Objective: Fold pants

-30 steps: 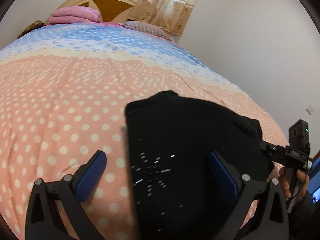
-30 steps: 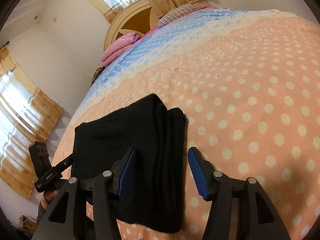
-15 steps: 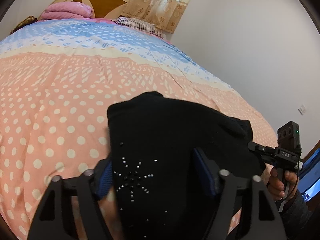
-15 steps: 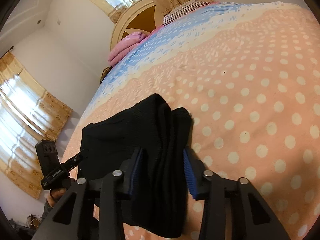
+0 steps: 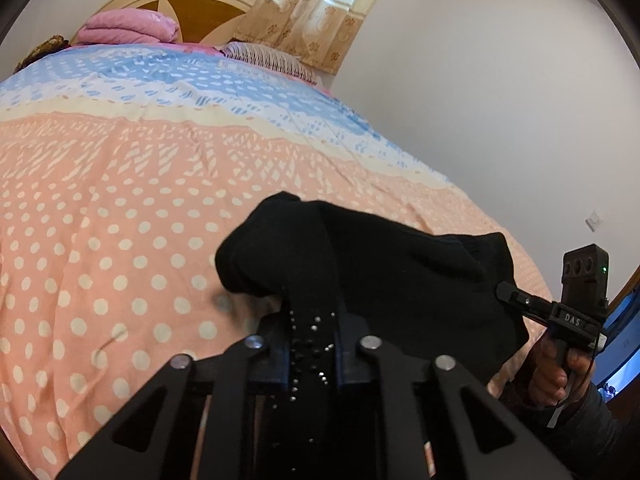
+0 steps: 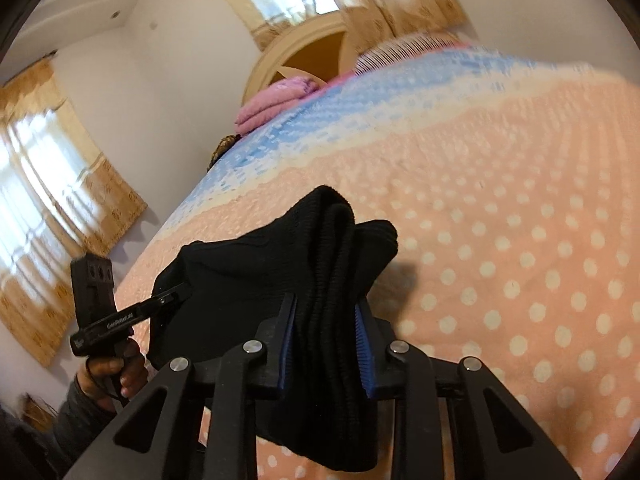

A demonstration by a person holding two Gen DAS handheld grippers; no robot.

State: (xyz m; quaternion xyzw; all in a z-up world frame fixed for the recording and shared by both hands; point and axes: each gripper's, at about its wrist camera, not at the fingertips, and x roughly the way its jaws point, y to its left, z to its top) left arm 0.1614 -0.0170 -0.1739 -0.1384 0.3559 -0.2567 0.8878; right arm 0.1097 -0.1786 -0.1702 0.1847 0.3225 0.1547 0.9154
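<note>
Black pants (image 5: 400, 280), folded into a thick bundle, sit on the near part of the bed, lifted at both near corners. Long axis runs across you, from 1 gripper to the other; the folded end with stacked layers points away toward the headboard (image 5: 188, 12). Fabric is a matte ribbed knit, soft and heavy, edges rounded where layers pile up. Small shiny studs dot the strip caught in your left gripper (image 5: 312, 352).

Your left gripper's jaws have just been closing and are now nearly together, pinching a narrow bunched strip of the pants between the pads. Your right gripper (image 6: 326, 344) has also just been closing: the blue ribbed pads press on a thicker roll of layered knit, so the gap is wider, with fabric hanging below the jaws. In the left view your right hand (image 5: 556, 372) shows at the far side of the bundle, wrapped on the black handle; in the right view your left hand (image 6: 112, 368) does the same, dark sleeve at the wrist.

Under the pants: bedspread (image 5: 120, 220), peach with white polka dots near you, then zigzag bands, cream stripe, blue and white toward the head. Looks slightly wrinkled, soft. Folded pink blanket (image 5: 128, 28) and a striped pillow (image 5: 268, 58) lie by the rounded wooden headboard. Tan patterned curtains (image 5: 312, 20) hang behind, plain white walls.
</note>
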